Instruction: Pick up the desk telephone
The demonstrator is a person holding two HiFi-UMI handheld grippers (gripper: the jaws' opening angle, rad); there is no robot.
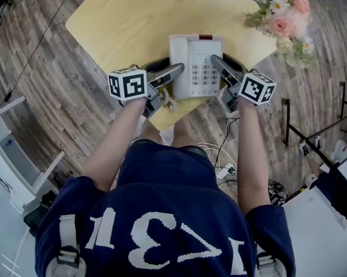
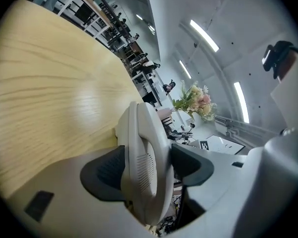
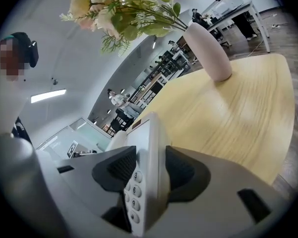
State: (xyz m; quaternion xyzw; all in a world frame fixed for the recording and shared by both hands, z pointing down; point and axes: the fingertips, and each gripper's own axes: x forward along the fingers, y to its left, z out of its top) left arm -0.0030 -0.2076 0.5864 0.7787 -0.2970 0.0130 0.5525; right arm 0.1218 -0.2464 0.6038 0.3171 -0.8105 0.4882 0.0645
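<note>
The white plastic desk telephone (image 1: 195,65) is at the near edge of the pale wooden tabletop (image 1: 121,22), between the two grippers. The left gripper (image 1: 174,73) is at its left side. Its fingers (image 2: 101,171) are spread wide, with the curved white handset (image 2: 145,167) between them and the pads just beside it. The right gripper (image 1: 219,65) is at the right side, and its fingers (image 3: 184,175) pinch the telephone's keypad edge. A bunch of pink and white flowers (image 1: 286,16) stands at the far right.

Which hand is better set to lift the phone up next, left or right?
Probably right. The right gripper has its jaws pressed on the telephone at its solid keypad edge. The left gripper only straddles the handset, which might lift off alone.
</note>
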